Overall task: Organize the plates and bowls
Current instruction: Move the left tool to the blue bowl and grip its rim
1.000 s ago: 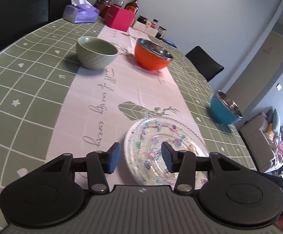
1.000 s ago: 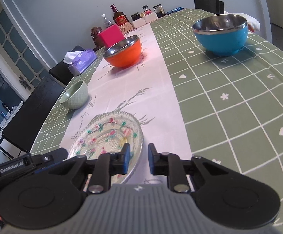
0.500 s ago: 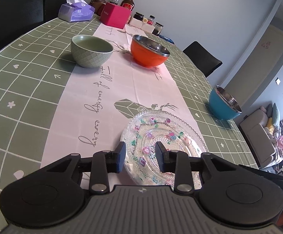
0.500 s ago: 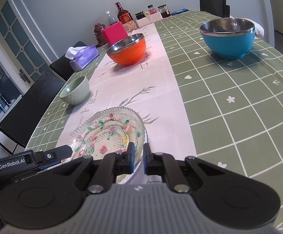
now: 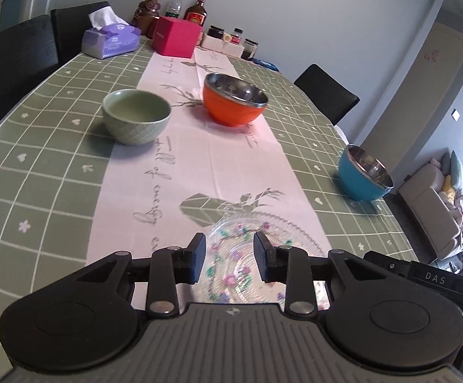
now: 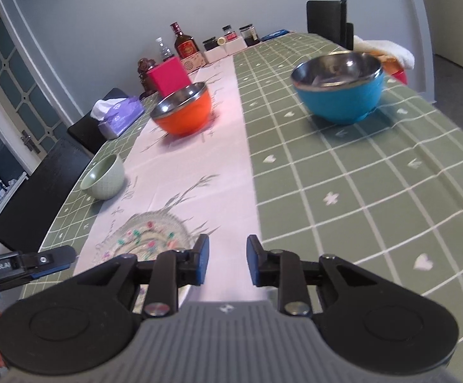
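Observation:
A clear glass plate with flower pattern lies on the pink runner at the near end of the table; it also shows in the right wrist view. My left gripper is open and empty, just above the plate's near part. My right gripper is open and empty, over the runner to the right of the plate. A green ceramic bowl, an orange steel-lined bowl and a blue steel-lined bowl stand apart farther along the table.
At the far end stand a tissue pack, a pink box, bottles and jars. Black chairs line both sides. A white cloth lies behind the blue bowl.
Both grippers pulled back from the plate and opened wider. The right gripper was nearly shut at the plate's rim and now stands open to the plate's right.

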The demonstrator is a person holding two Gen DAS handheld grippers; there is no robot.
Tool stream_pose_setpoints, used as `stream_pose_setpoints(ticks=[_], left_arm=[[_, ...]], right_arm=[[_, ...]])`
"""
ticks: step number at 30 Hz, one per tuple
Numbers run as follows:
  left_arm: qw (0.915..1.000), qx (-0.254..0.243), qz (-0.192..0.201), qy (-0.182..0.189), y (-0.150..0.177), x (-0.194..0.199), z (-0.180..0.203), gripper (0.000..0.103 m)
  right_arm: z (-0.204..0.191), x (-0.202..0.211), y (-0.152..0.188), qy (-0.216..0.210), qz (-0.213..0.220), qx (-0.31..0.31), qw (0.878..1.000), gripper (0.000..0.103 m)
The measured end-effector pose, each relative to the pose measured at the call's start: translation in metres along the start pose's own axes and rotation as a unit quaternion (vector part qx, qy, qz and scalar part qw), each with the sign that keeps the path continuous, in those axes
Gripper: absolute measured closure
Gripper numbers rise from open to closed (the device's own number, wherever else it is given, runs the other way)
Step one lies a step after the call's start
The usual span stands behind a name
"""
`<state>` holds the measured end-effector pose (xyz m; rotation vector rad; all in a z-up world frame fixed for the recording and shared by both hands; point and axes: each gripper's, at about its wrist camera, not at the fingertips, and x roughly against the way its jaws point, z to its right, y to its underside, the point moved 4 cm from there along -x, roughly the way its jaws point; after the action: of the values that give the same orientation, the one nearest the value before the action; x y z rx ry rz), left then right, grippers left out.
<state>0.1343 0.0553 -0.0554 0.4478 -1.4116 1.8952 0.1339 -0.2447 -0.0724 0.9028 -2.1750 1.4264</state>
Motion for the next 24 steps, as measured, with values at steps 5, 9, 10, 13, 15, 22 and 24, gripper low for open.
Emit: stream_pose_setpoints(ticks=[5, 9, 10, 13, 15, 22, 24], left_arm=[[0.9991, -0.039, -0.009, 0.016, -0.020, -0.011, 0.033, 0.067], [0.9971, -0.058, -0.025, 0.043, -0.036, -0.027, 0.063, 0.067], [0.9965, -0.065, -0.029, 0.044, -0.040, -0.031, 0.071, 0.067], [0.9942, -0.091, -0.036, 0.045, -0.050, -0.046, 0.093, 0.067], [0.9927, -0.100, -0.042, 0.053, -0.055, -0.055, 0.106, 0.067], [0.9885, -0.116, -0.061, 0.076, -0.078, -0.096, 0.146, 0.067], [0.9884, -0.103, -0.069, 0.088, -0.086, -0.110, 0.153, 0.067]], right_arm=[[0.014, 0.007, -0.029, 0.018, 0.009, 0.022, 1.000, 0.066], [0.025, 0.011, -0.052, 0.033, 0.009, 0.039, 0.999, 0.055], [0.027, 0.010, -0.058, 0.037, 0.008, 0.041, 0.998, 0.053], [0.037, 0.008, -0.074, 0.049, 0.003, 0.049, 0.998, 0.051], [0.042, 0.007, -0.084, 0.057, 0.003, 0.053, 0.997, 0.051], [0.073, -0.009, -0.122, 0.094, -0.006, 0.048, 0.994, 0.046], [0.084, -0.015, -0.132, 0.105, -0.011, 0.041, 0.994, 0.046]])
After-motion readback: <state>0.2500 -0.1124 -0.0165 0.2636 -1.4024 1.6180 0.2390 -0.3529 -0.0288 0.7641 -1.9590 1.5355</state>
